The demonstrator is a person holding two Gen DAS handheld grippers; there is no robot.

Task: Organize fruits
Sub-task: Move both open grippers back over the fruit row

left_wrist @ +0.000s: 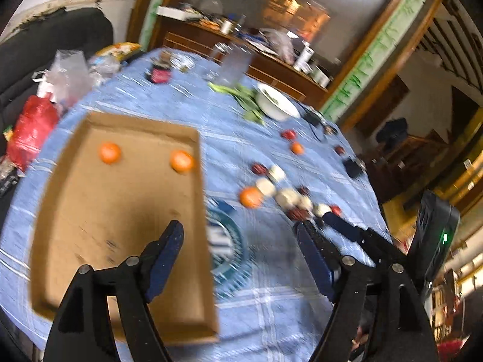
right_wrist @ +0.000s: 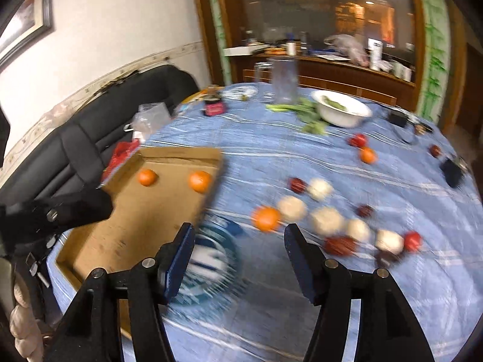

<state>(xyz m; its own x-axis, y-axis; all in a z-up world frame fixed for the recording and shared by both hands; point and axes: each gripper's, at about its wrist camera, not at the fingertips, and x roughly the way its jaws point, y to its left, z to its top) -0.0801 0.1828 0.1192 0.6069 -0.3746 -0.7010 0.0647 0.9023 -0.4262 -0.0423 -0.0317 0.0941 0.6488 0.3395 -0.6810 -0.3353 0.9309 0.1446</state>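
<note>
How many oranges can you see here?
4: two inside the cardboard tray, one orange left and another right; one on the tablecloth ahead of the right gripper; one farther back.

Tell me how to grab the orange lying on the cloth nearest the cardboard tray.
Take the orange across its widest middle, from above. It is round, so any pair of opposite sides works, but a pale fruit crowds its right, so place the open right gripper fingers front and back.

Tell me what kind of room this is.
Likely a home dining room: a round table under a blue tablecloth, a cluttered wooden sideboard behind it, and a black sofa along the wall.
</note>
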